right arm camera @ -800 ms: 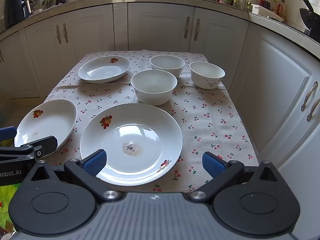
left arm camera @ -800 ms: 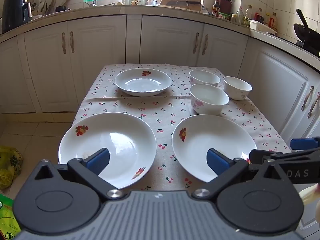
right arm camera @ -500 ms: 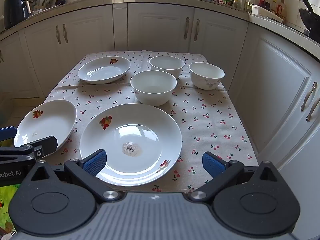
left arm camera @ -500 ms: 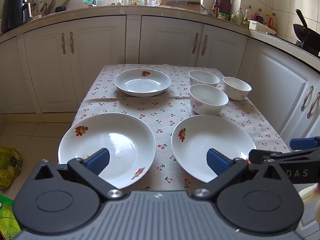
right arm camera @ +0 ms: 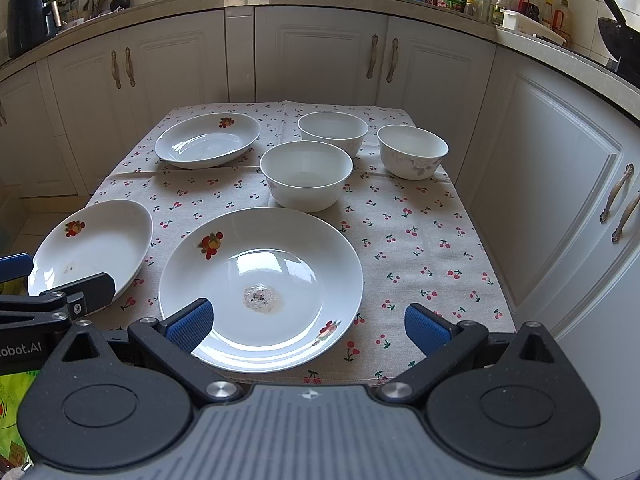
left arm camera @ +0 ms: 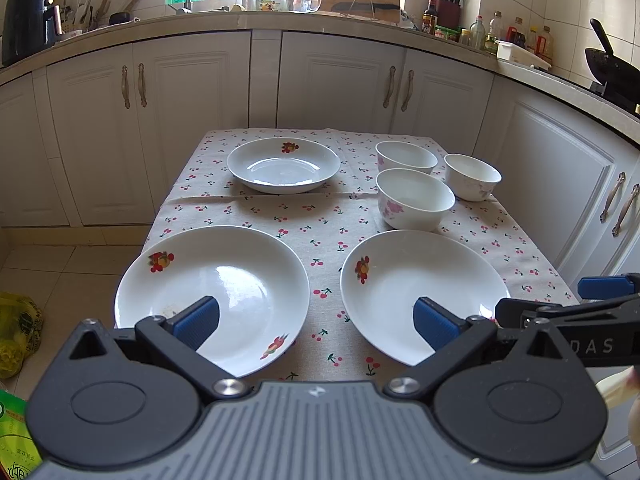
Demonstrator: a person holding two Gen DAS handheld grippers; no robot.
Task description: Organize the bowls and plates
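On the desk (right arm camera: 420, 248), covered with a beige cloth printed with small red cherries, there are three white ceramic plates with a fruit motif and three white ceramic bowls.

In the left wrist view, the left hand-held gripper (left arm camera: 316, 320) has its blue-padded jaws spread wide and nothing is between them. It hangs above the near edge of the desk. The near-left white plate (left arm camera: 224, 280) lies at about 11 o'clock from it and the near-right white plate (left arm camera: 420, 288) at about 1 o'clock; they are near each other but do not touch. The far white plate (left arm camera: 284, 164) is at 12 o'clock, well apart from both.

In the right wrist view, the right hand-held gripper (right arm camera: 310, 324) is also spread wide and empty. The near-right plate lies below it at about 12 o'clock, and has a small greyish residue spot (right arm camera: 262, 298) in its middle. The three bowls stand close together in the far-right part of the desk: the nearest white bowl (right arm camera: 306, 176) at 12 o'clock, the far-middle white bowl (right arm camera: 332, 130) just behind it, and the far-right white bowl (right arm camera: 412, 152) at about 1 o'clock. All stand upright and look empty.

White kitchen cabinets (right arm camera: 320, 52) surround the desk.
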